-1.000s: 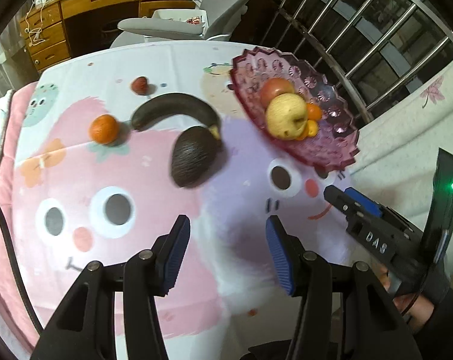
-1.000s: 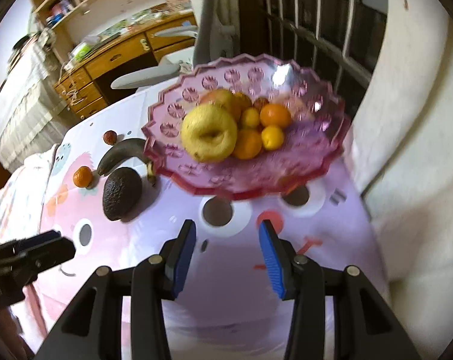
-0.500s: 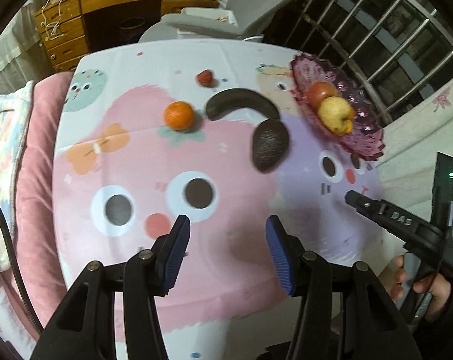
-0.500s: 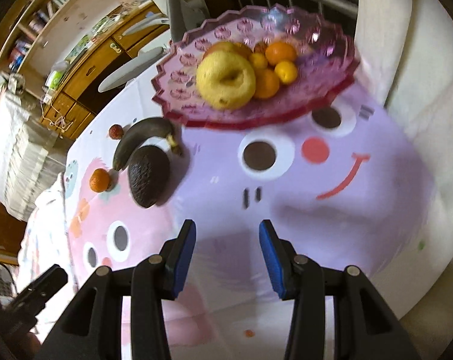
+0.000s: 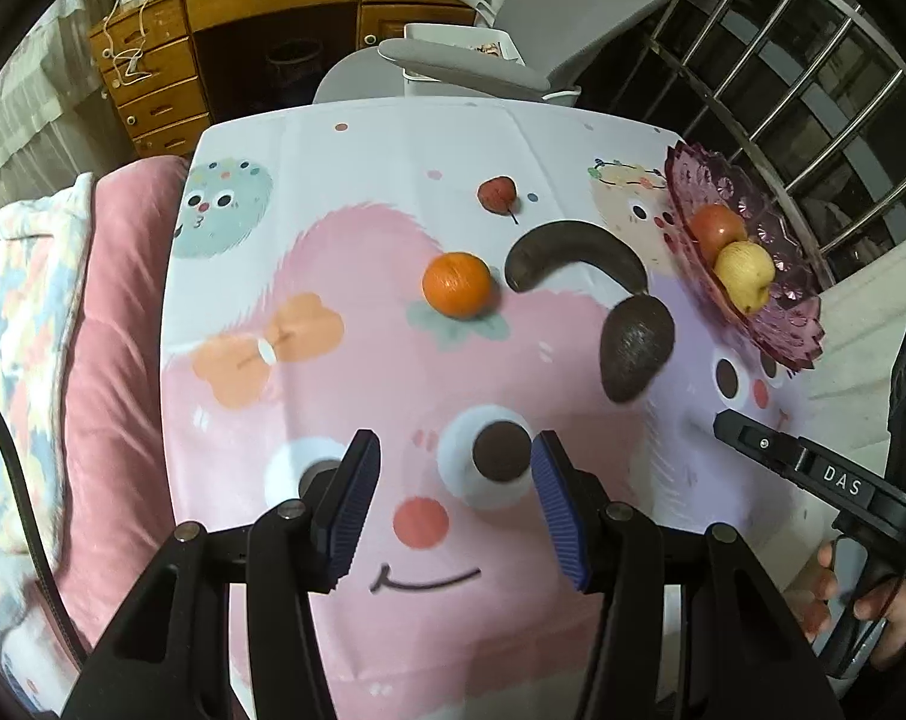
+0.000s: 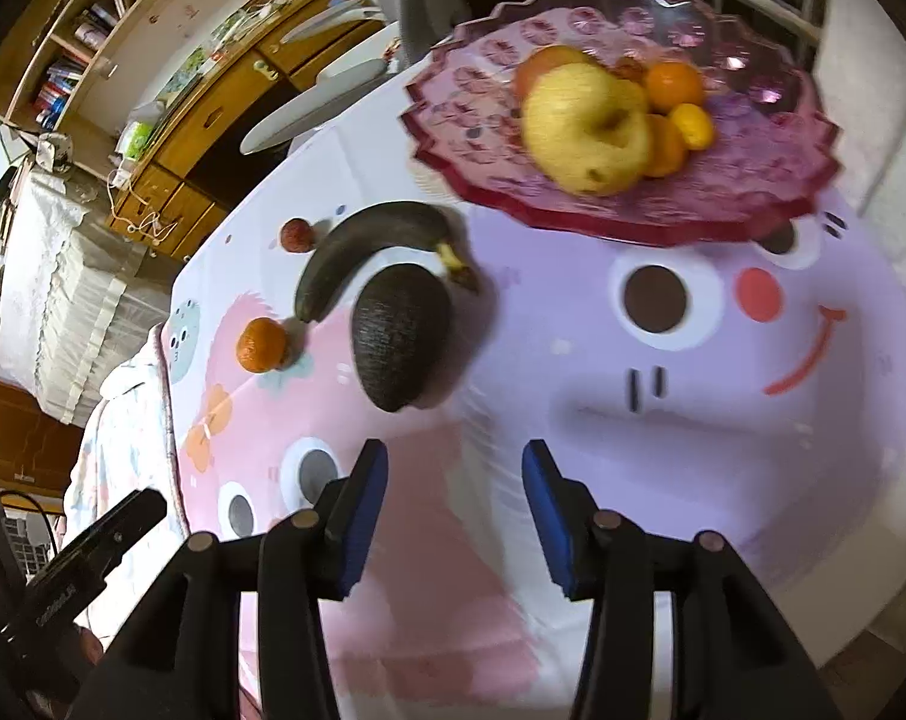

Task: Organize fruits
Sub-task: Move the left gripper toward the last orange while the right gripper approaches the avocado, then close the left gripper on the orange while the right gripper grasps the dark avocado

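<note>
Fingers [image 5: 357,498] of both tools stand apart and empty at lower frame, loose avocado [image 6: 400,336], banana [image 6: 369,255] and orange [image 5: 456,283] lying mid-bench below the pink dish [image 6: 771,174]; a careless nudge could roll the orange off.

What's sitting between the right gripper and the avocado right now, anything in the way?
Nothing visible. The right gripper is open and empty, and only bare tablecloth lies between it and the avocado. The banana sits beyond the avocado.
</note>
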`<state>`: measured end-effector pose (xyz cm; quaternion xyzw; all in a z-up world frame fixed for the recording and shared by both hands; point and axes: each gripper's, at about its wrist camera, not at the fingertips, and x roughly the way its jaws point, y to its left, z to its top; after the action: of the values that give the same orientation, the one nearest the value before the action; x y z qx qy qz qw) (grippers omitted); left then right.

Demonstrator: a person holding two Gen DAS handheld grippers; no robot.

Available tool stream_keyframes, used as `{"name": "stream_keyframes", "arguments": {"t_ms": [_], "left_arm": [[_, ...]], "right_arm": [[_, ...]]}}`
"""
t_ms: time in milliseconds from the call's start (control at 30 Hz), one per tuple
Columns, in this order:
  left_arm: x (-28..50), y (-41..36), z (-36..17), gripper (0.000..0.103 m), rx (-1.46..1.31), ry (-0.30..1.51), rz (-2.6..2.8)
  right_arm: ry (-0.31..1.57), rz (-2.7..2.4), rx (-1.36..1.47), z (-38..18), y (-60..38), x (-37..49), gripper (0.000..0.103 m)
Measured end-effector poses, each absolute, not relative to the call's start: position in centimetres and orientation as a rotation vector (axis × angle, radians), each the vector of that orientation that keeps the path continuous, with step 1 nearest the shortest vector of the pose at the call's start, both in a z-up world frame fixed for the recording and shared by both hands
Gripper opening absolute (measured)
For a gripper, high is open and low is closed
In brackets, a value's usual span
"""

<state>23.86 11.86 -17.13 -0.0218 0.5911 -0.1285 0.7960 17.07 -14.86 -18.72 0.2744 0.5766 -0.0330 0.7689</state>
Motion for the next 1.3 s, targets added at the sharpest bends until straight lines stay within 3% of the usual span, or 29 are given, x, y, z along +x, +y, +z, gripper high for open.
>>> {"name": "stream_keyframes", "arguments": {"t_ms": [233, 700, 1000, 1300], "left_arm": [[27.5, 11.1, -18.8, 0.054, -0.008, 1.254, -0.311], [33.6, 9.3, -23.8, 0.068, -0.007, 1.318, -0.342], [35.1, 8.5, -26.0, 0.073, -0.025, 1.335, -0.361], [35.6, 7.8, -27.1, 0.073, -0.028, 1.331, -0.379]], "right_arm": [[1.259, -0.022, 0.572, -19.8, -13.0, 20.0, 0.057], [1.281, -0.003, 0.486, -22.3, -11.8, 23.3, 0.058], [1.279, 0.002, 0.414, -23.1, -10.8, 24.4, 0.065], [1.277, -0.015, 0.367, -24.1, -10.4, 25.5, 0.065]]}}
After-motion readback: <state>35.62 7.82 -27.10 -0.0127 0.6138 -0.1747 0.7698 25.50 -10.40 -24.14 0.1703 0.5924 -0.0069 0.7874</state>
